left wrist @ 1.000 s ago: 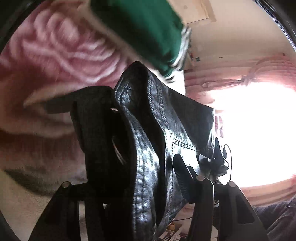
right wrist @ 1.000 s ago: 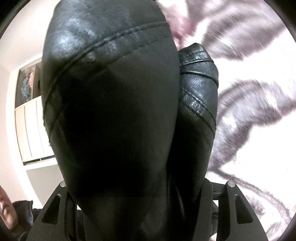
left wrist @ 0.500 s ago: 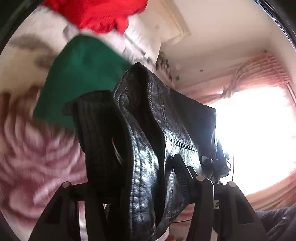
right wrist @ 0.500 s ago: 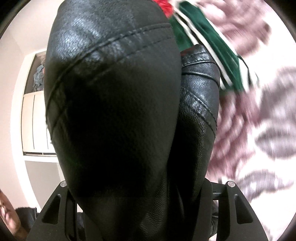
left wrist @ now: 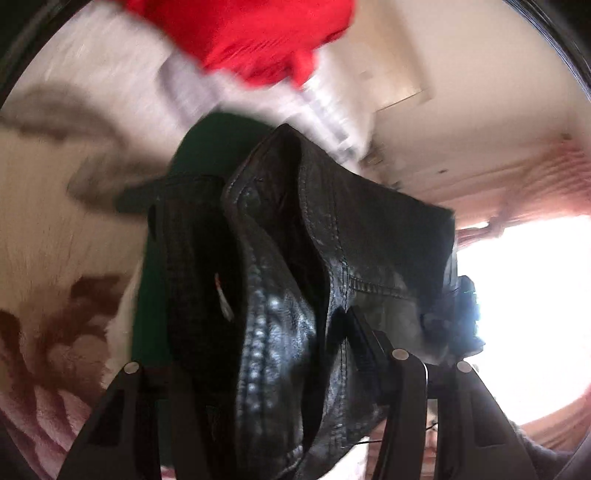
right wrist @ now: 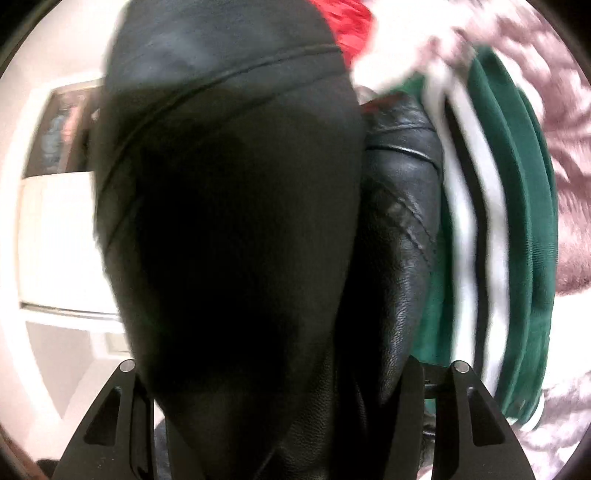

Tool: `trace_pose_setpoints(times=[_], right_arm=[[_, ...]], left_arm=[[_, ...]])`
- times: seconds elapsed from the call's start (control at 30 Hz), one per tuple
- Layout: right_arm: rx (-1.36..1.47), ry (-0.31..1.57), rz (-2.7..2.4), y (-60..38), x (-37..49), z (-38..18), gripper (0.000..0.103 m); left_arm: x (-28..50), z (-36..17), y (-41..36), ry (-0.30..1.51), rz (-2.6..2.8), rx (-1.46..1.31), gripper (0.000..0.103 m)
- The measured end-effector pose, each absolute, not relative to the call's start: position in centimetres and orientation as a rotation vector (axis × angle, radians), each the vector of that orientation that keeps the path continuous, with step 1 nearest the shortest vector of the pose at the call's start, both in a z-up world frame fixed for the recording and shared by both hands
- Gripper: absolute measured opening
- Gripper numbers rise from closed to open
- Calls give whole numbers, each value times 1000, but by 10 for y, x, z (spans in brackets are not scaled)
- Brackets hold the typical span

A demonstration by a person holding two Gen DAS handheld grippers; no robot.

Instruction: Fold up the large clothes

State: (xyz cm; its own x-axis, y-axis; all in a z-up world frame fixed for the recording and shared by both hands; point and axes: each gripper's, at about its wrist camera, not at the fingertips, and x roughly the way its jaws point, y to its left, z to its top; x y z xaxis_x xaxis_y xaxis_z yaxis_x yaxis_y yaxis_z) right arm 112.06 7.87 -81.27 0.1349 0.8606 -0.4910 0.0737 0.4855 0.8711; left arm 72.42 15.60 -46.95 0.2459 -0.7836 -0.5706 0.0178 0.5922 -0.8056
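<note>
Left gripper (left wrist: 280, 373) and right gripper (right wrist: 273, 398) each pinch bunched black leather jacket (left wrist: 332, 258), carried clear of bed, nearing green garment (right wrist: 517, 221) for stacking.

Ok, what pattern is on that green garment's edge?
White stripes along the green garment, clearest in the right wrist view.

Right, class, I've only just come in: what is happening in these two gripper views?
A person is carrying a bunched black leather jacket with two handheld grippers. The left gripper and the right gripper are each shut on a thick fold of it, held up off the bedding. Beneath lie a floral blanket, a folded green garment with white stripes and something red. The views are blurred, so the jacket is not yet laid down.
</note>
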Motion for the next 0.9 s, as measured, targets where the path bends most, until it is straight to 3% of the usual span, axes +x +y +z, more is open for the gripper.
trace_pose_setpoints(times=[0.17, 0.3, 0.33, 0.4, 0.5, 0.57, 0.67, 0.73, 0.9], right_arm=[[943, 1349, 651, 75, 1120, -856, 62], [858, 1388, 575, 78, 1124, -840, 71], [821, 1390, 540, 78, 1123, -834, 78], [710, 1382, 443, 78, 1119, -818, 82], [505, 1327, 301, 82, 1107, -794, 86], [375, 1290, 194, 89, 1096, -784, 103], [187, 1209, 7, 105, 1064, -757, 103], [59, 1156, -111, 114, 1029, -707, 103], [-13, 1053, -249, 129, 959, -640, 103]], left_arm=[[721, -485, 155, 1257, -622, -791, 61], [723, -467, 155, 1365, -477, -714, 69], [724, -458, 156, 1384, -414, -669, 75], [718, -439, 160, 1344, -343, -586, 75], [701, -405, 164, 1235, -251, -464, 102], [686, -381, 158, 1167, -200, -384, 103], [663, -351, 142, 1086, -119, -230, 103], [643, -334, 123, 1062, -86, -141, 103], [618, -316, 94, 1038, -81, -38, 103]])
